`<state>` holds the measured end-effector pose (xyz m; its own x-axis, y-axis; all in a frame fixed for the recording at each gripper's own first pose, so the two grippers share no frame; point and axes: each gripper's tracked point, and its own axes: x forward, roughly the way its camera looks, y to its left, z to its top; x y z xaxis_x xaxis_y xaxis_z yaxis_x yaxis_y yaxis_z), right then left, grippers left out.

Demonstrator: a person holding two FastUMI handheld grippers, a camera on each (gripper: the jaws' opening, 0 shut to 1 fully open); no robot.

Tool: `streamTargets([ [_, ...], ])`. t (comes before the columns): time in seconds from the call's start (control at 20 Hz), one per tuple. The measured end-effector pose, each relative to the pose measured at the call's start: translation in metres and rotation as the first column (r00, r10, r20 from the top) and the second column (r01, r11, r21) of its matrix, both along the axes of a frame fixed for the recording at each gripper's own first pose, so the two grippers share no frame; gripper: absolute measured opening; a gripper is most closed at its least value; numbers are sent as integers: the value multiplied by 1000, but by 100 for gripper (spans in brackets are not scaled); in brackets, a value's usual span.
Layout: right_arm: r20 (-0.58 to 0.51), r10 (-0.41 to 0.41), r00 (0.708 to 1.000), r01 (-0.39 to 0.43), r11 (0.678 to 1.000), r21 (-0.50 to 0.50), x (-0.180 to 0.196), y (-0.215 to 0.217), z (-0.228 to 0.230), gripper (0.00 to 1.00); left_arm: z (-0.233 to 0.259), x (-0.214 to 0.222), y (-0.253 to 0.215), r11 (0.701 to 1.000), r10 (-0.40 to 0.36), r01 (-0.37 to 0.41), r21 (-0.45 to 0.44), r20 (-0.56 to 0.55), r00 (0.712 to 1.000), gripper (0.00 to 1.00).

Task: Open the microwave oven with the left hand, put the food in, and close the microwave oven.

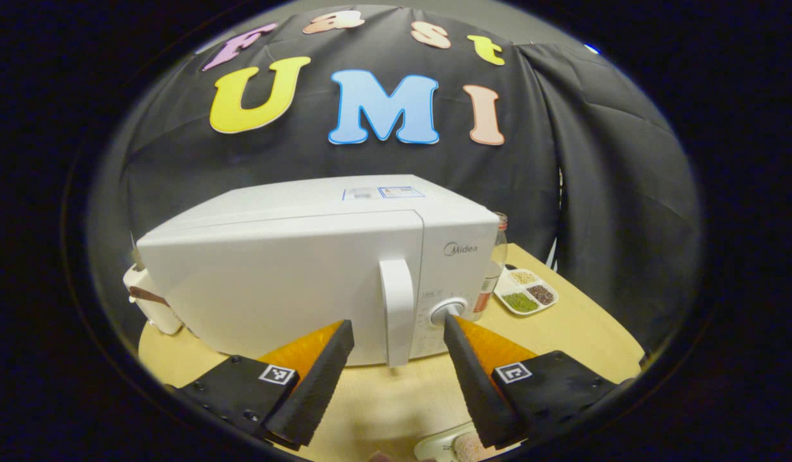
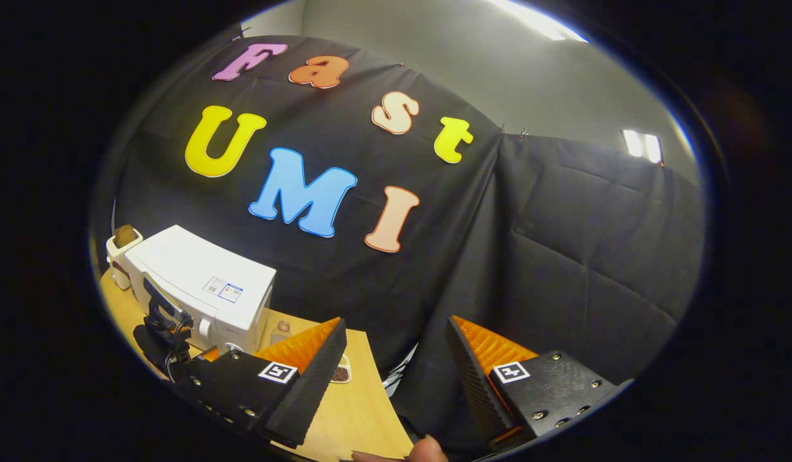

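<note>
Left tool is hanging wide open and empty, lining up on the white microwave's vertical door handle near the bench's front edge, probably for pulling it.

wall: black cloth hung in folds (seam at 1 o'clock) | above: grey room wall, ceiling lights at 2 o'clock | surface: light wood, rounded edge

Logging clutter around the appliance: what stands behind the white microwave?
A clear glass bottle peeks out behind the white microwave's dial-side corner, and a cream toaster-like appliance behind its opposite end. The microwave hides everything between them.
</note>
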<state>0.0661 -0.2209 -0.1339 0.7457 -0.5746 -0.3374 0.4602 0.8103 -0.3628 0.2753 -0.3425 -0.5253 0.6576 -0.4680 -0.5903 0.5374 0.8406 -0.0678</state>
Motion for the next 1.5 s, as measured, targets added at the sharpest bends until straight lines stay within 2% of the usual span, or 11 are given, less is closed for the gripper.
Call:
streamTargets([
  [0.15,-18,-11,1000,12,1000,22,2,1,-12,95,-16,8,-6,1000,-1,1,9,-15,1000,95],
  [0.3,-18,-7,1000,7,1000,18,4,2,-14,95,-41,14,-10,1000,13,-11,22,-62,998,82],
  [0.5,-4,-2,1000,2,1000,22,6,3,-13,95,-50,16,-8,999,49,-49,-3,-115,992,71],
  [0.55,0,1,1000,-1,1000,25,4,4,-12,95,-53,17,-7,998,59,-60,-8,-130,990,67],
  [0.6,2,0,1000,0,1000,20,2,3,-12,95,-54,16,-11,997,61,-67,-34,-149,987,52],
  [0.75,17,0,1000,0,1000,28,-5,3,-7,95,-55,14,-10,997,65,-69,-21,-150,987,41],
  [0.85,20,0,1000,-1,998,55,-11,8,-10,95,-54,14,-11,999,41,-42,-2,-97,994,33],
  [1.05,41,17,999,-20,996,84,-26,20,-5,95,-55,14,-10,999,41,-41,-12,-38,998,17],
  [1.15,61,27,998,-32,996,84,-34,24,2,95,-56,12,-10,999,32,-33,-22,-43,999,16],
  [1.3,90,35,995,-43,995,91,-47,30,8,95,-54,11,-9,1000,-18,18,13,-4,1000,16],
  [1.5,99,37,994,-49,991,121,-63,34,8,95,-55,10,-8,998,-46,46,39,-11,999,16],
])
